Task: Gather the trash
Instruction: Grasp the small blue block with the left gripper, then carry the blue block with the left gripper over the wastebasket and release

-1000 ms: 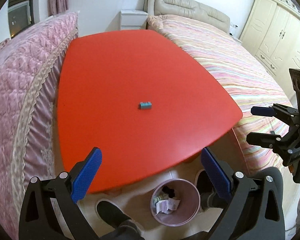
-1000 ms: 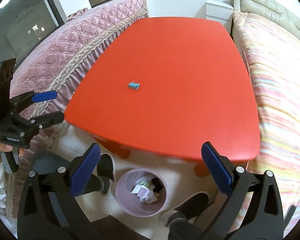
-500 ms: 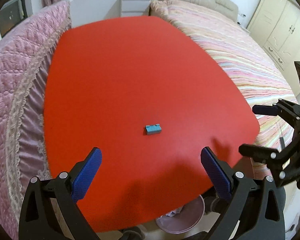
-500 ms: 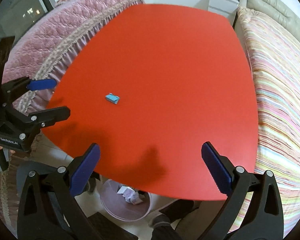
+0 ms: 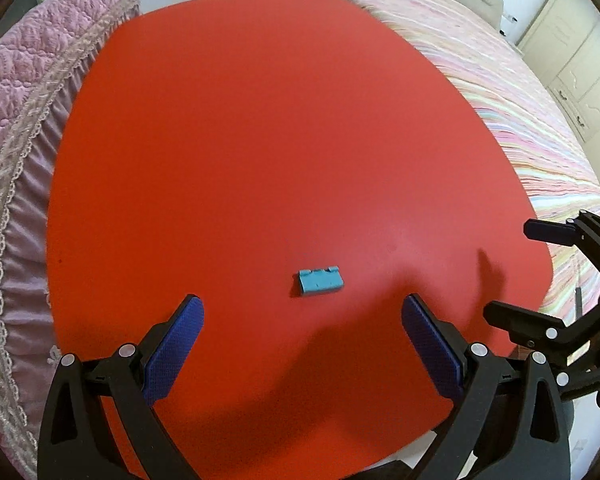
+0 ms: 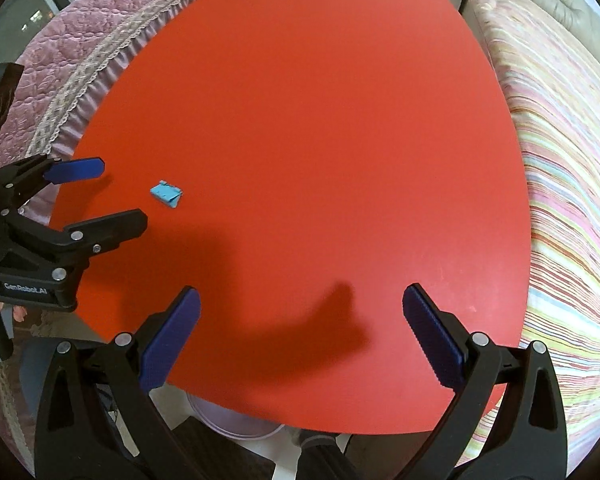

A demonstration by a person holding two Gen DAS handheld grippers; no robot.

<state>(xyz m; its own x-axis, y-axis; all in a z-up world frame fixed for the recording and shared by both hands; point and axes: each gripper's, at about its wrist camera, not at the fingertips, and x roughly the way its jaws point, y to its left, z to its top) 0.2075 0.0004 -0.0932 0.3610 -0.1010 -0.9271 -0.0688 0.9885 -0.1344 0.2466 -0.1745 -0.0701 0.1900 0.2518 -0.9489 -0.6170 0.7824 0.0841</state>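
Red counter (image 5: pixel 260 140) carries one small light-blue piece of trash (image 5: pixel 320 281), lying flat near its near edge. Left gripper (image 5: pixel 302 316) hovers just short of the trash, jaws spread wide and empty, the piece lined up between its blue pads (image 5: pixel 174 344). Right gripper (image 6: pixel 300 312) hangs to the right, also wide open and empty. Beneath the counter's near edge shows a pink bin (image 6: pixel 236 426) rim.

Smooth matt red table (image 5: pixel 280 120)
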